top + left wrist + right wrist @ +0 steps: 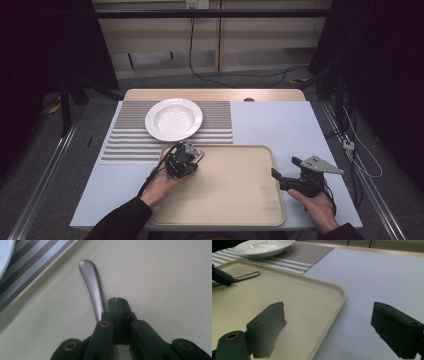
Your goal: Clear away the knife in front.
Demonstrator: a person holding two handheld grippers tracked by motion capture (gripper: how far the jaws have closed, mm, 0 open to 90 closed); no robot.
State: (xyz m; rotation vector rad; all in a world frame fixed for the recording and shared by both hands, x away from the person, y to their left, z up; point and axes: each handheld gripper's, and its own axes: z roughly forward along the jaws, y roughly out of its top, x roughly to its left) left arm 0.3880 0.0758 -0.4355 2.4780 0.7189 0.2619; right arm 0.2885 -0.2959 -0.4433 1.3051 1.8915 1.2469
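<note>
**Mia:** Two tools, one in each hand. The left tool (pixel 192 156) is over the top left corner of the tray (pixel 235 200). The right tool (pixel 285 169) is just past the tray's right edge, above the desk (pixel 280 125).

**Ben:** What is the left tool doing?

**Mia:** Its jaws are pressed tight together, with no gap between them. In the left gripper view, one shiny metal handle (pixel 93 286) runs out from beside the jaws. It looks like a spoon or a fork, but its other end is hidden. I think the jaws pinch it, but I cannot tell for sure.

**Ben:** Where is that handle?

**Mia:** It lies low over the tray, near the tray's top left corner. Its round end points at the striped mat (pixel 125 142). In the right gripper view you can see it far off, with the left tool on it.

**Ben:** And the right tool?

**Mia:** Its jaws are spread wide apart, and nothing is between them. One jaw sits over the tray's edge, the other over the desk.

**Ben:** How many plates?

**Mia:** One white plate (pixel 173 119). It sits on the one mat, behind the tray. One tray too.
</note>
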